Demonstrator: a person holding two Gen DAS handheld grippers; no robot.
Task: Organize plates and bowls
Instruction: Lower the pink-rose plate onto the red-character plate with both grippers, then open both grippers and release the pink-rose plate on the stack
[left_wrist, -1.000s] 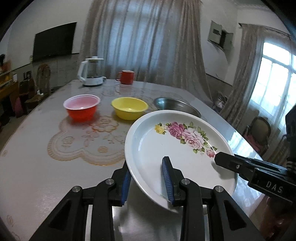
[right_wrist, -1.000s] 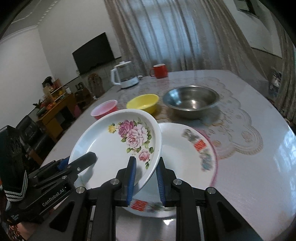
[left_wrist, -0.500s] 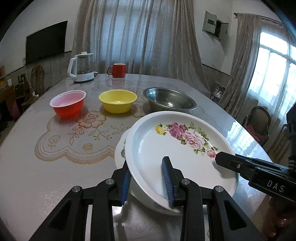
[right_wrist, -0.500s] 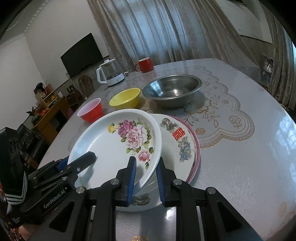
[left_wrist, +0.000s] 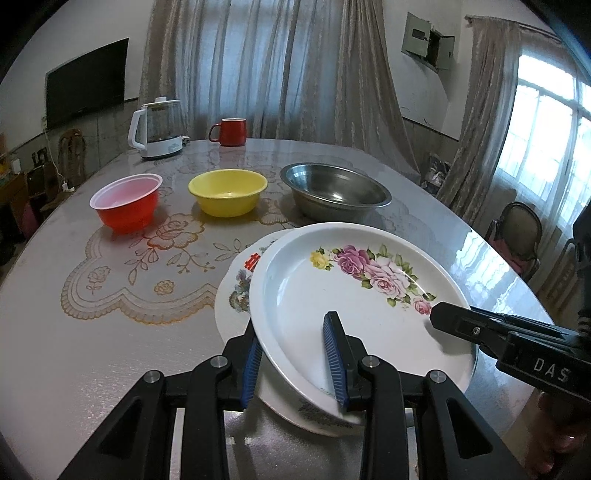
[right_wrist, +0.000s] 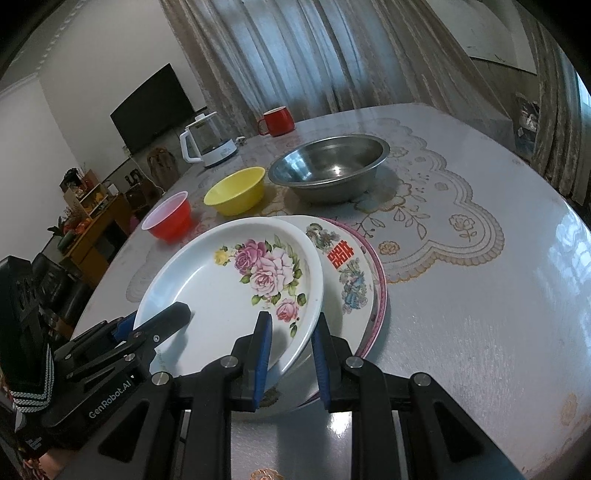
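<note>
From the left wrist we see our left gripper (left_wrist: 293, 363) pinching the near rim of the rose plate (left_wrist: 332, 295): one blue pad sits under the rim on the outside, the other lies on the plate's inner face. The plate tilts over a second plate (left_wrist: 240, 280) lying on the table (left_wrist: 92, 332), overlapping most of it. Our right gripper (left_wrist: 439, 317) reaches in from the right edge and grips the rose plate's far rim. Beyond stand a red bowl (left_wrist: 127, 203), a yellow bowl (left_wrist: 227, 192) and a steel bowl (left_wrist: 334, 190) in a row. From the right wrist, our right gripper (right_wrist: 290, 358) has the rose plate (right_wrist: 229, 288) rim between its narrow-set pads, one above and one below. The second plate (right_wrist: 347, 266) shows to the right under it, resting on a pink-rimmed plate (right_wrist: 380, 295). Our left gripper (right_wrist: 166, 317) clamps the opposite rim at lower left.
</note>
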